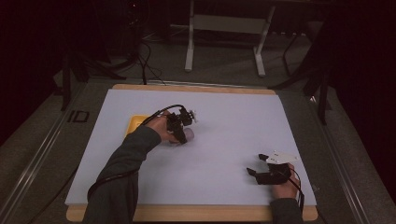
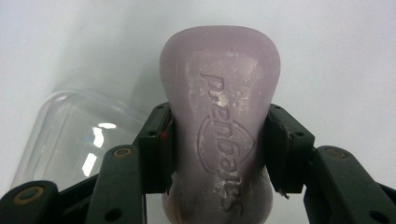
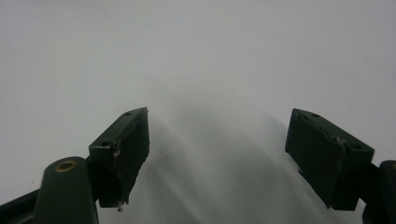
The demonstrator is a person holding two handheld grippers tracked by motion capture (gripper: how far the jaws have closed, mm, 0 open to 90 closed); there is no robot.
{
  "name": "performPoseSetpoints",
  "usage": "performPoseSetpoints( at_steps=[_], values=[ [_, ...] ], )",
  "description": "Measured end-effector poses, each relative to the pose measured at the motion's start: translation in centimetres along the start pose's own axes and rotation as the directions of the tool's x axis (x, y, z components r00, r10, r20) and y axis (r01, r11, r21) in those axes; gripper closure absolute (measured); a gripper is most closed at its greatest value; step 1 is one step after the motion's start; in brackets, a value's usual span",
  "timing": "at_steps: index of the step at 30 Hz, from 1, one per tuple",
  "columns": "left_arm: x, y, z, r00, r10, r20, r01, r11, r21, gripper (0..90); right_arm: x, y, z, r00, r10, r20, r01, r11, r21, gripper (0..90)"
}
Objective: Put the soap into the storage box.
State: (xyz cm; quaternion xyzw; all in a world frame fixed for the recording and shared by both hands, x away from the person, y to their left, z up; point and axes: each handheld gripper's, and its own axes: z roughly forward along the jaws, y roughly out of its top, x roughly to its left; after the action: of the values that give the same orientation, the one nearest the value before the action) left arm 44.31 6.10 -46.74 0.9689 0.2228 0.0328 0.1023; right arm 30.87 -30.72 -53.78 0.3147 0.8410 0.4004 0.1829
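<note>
Between the left gripper's [image 2: 219, 154] fingers sits a clamped lilac soap bar [image 2: 219, 116] — the high view adds the right gripper [image 1: 254, 173], fingers wide.

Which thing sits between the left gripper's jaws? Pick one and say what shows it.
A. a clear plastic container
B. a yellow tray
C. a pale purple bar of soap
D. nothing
C: in the left gripper view the left gripper has both pads pressed on the sides of the pale purple bar of soap, while the clear plastic container lies beside it.

The left gripper [image 1: 184, 128] is clamped tight mid-table, while the right gripper [image 1: 256, 170] rests near the front edge, jaws spread wide.
</note>
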Motion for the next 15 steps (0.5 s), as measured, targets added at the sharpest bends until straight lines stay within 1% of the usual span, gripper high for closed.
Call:
performPoseSetpoints(
  at_steps=[15],
  values=[
    [1.5,-1.7,-0.9,0.9978,-0.065,-0.013,0.065,0.9978,0.010,49.9,0.0,0.0,0.0,1.0000,-0.002,0.001,0.002,1.000,0.001,21.5]
  ],
)
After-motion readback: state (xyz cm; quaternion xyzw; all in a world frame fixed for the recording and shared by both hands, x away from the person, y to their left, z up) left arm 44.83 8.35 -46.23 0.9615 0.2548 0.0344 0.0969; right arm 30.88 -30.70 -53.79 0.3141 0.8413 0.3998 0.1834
